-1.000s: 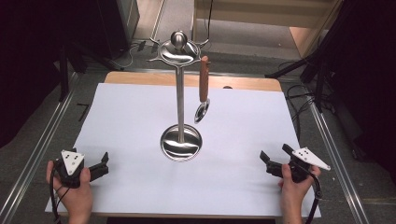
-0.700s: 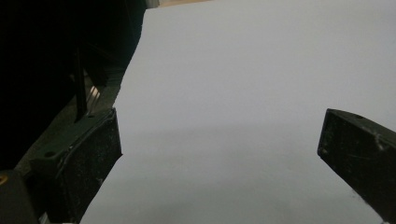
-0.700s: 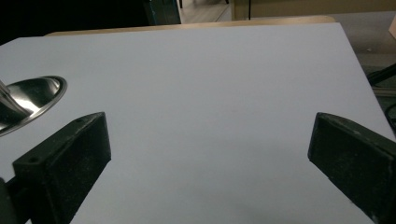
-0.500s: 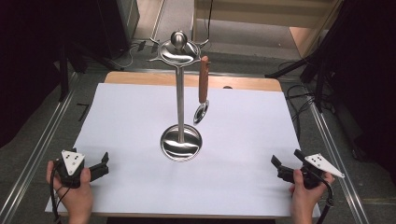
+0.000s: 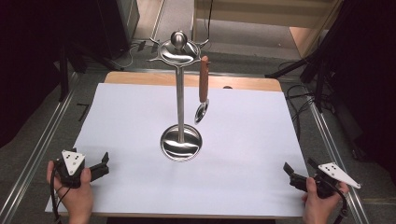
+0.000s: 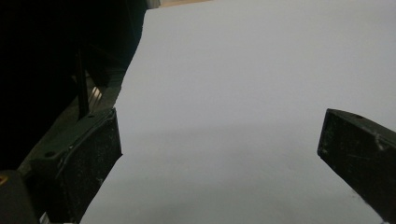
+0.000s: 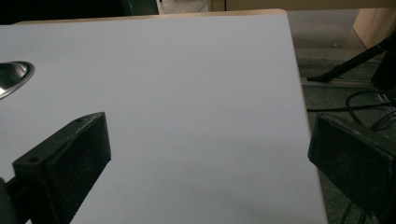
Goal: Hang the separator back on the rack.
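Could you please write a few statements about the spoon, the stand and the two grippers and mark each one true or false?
1. The spoon hangs from the top of the stand. True.
2. The spoon's handle is metal like its bowl. False: the handle is brown, the bowl shiny metal.
3. The left gripper is shut on the spoon. False: its jaws stand open over the white table cover, far from the spoon.
4. The right gripper is open near the table's near right corner. True.
5. The stand lies tipped over. False: it stands upright on its round base.
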Available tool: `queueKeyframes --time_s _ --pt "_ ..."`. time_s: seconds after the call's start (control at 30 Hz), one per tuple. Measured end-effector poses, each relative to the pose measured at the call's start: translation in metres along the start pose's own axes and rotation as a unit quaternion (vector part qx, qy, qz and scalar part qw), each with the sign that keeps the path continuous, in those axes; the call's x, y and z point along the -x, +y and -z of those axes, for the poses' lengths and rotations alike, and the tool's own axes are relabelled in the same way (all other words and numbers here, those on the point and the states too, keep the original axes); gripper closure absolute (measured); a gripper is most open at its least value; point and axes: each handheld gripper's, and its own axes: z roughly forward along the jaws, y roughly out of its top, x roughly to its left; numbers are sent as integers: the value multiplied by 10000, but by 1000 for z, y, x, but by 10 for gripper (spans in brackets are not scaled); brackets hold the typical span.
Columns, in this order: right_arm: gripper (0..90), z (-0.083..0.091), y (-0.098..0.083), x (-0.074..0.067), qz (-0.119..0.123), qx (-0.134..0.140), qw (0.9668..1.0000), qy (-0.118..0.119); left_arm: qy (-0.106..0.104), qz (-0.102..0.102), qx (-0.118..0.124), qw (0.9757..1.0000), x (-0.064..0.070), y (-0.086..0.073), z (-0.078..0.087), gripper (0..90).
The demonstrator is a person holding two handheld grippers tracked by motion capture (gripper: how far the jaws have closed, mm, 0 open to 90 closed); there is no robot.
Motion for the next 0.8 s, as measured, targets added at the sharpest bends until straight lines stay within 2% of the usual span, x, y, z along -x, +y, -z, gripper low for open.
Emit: queueKeyframes --time_s 0.17,0.27,0.47,0.57,0.8 --pt "0 7 -4 5 44 -60 10000 -60 0 8 -10 10000 0 0 0 2" --pt "0 14 -9 10 -91 7 10000 -16 4 13 -16 10000 0 0 0 3" --pt "0 12 -12 12 -155 26 9999 3 -16 46 -14 10000 -1 0 0 3" --pt "0 12 -13 8 -79 12 9999 -111 -22 70 -21 10000 -2 0 0 3" --pt "0 11 -13 6 64 -42 9998 -163 -43 103 -26 9999 -2 0 0 3"
